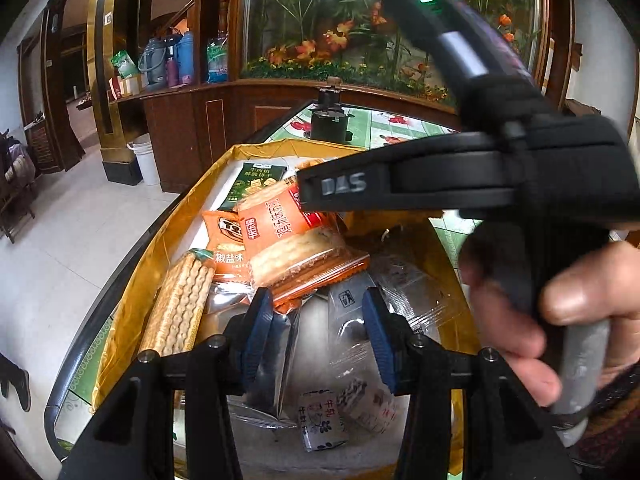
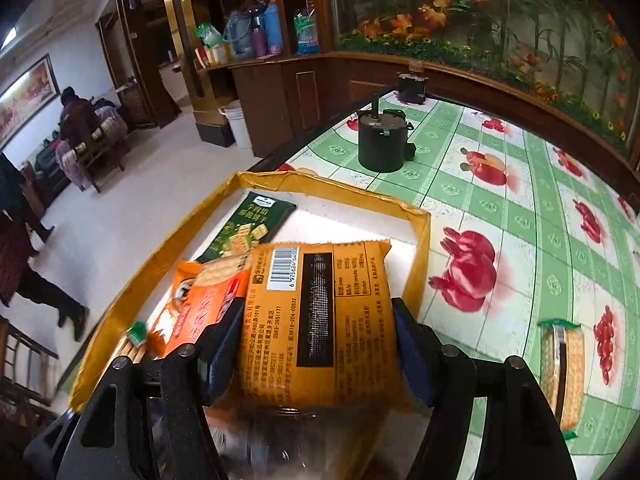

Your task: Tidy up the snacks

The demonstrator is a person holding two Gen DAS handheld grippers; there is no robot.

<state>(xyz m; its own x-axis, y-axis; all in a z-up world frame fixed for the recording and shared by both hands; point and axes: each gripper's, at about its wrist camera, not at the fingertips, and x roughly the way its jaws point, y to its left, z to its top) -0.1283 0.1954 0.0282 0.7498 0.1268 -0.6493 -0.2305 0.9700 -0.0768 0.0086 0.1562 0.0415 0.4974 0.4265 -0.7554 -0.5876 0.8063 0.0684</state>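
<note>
Clamped between right gripper (image 2: pixel 320 344) pads: orange snack pack (image 2: pixel 320 320), barcode side up, above gold-rimmed tray (image 2: pixel 420 240). Ahead in tray: green cracker box (image 2: pixel 248 228); off right on tablecloth (image 2: pixel 520 208), wafer pack (image 2: pixel 562 376). Left gripper (image 1: pixel 316 332) jaws apart over silver wrappers, orange biscuit pack (image 1: pixel 296 248) just ahead, touching nothing

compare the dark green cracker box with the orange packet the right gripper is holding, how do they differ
The dark green cracker box lies flat on the tray's white floor, untouched; the orange packet is clamped between the right gripper's pads. The box shows its printed front with cracker pictures; the packet shows its back, with barcode and small print. The box sits at the tray's far end, the packet nearer. Both are flat, rectangular snack packs.
</note>
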